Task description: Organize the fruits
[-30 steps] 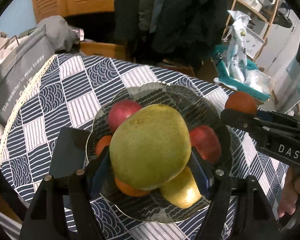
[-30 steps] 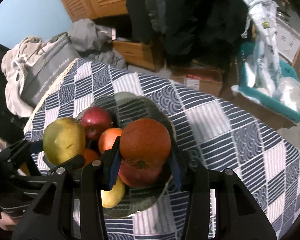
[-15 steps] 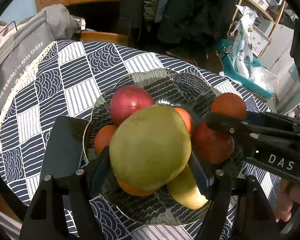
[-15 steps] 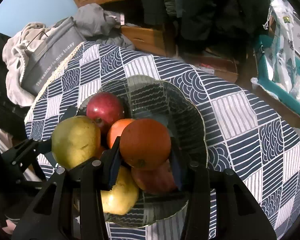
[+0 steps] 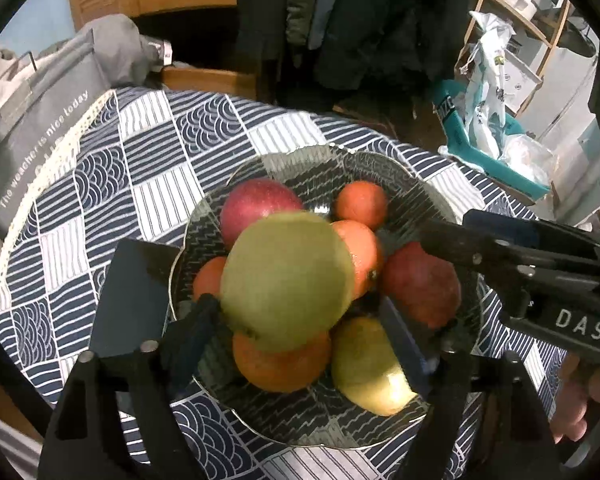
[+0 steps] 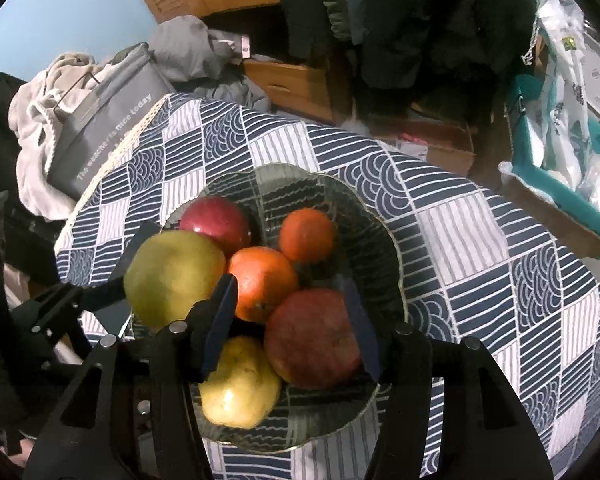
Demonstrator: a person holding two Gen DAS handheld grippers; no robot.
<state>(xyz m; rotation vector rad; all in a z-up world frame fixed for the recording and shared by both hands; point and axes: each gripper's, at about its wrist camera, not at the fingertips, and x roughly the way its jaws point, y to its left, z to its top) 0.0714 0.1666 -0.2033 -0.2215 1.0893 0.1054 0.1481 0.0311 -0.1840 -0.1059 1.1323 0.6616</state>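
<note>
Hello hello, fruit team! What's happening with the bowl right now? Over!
Right tool just opening, empty, orange dropped in bowl. Left tool just opening round green mango, over the pile. Nothing in the way.

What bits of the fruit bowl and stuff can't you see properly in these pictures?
- Orange, left wrist view: mostly covered by the green mango.
- Mango, same view: blurred, so whether the left gripper touches it is unclear.
- Yellow fruit, right wrist view: partly behind a finger of the open right gripper.
- Glass bowl: near rim hidden by gripper frames in both views.
</note>
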